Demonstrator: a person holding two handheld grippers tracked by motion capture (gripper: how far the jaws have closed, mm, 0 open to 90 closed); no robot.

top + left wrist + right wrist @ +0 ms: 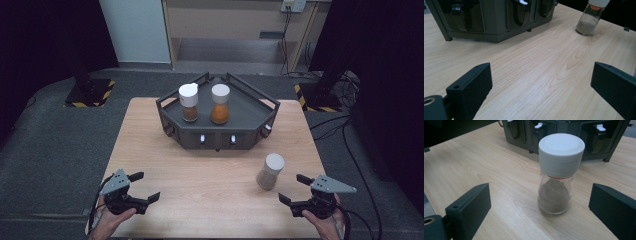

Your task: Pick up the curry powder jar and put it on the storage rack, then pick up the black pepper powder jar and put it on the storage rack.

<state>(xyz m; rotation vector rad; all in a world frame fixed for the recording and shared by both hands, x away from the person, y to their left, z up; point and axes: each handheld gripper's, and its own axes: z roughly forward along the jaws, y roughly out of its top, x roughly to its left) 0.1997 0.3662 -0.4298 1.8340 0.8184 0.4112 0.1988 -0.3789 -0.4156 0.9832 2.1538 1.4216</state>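
On the table (150, 150), near the 4 o'clock corner in the high view: grey-powder jar (270, 171), white cap, upright, standing free on the wood. Nothing touching it.

Right gripper (295, 189) sits at about 5 o'clock, low by the near edge, jaws spread wide, empty. Jar is just beyond its jaw tips, toward 11 o'clock from it. Right gripper view: same jar (557, 175) dead ahead at 12 o'clock, lined up with the gap between the jaws but not inside it; clear wood on both sides.

Left gripper (145, 187) at about 7 o'clock, also by the near edge, jaws wide apart, holding nothing. Left gripper view: bare wood between the jaws, the jar (591, 17) far off at 1 o'clock, well apart.

Dark grey rack (250, 117) at 12 o'clock, back half of the table. On its top shelf two more white-capped jars, side by side, upright: brown-powder jar (189, 102) on the left, orange-powder jar (220, 104) on the right. Close together; contact can't be told.
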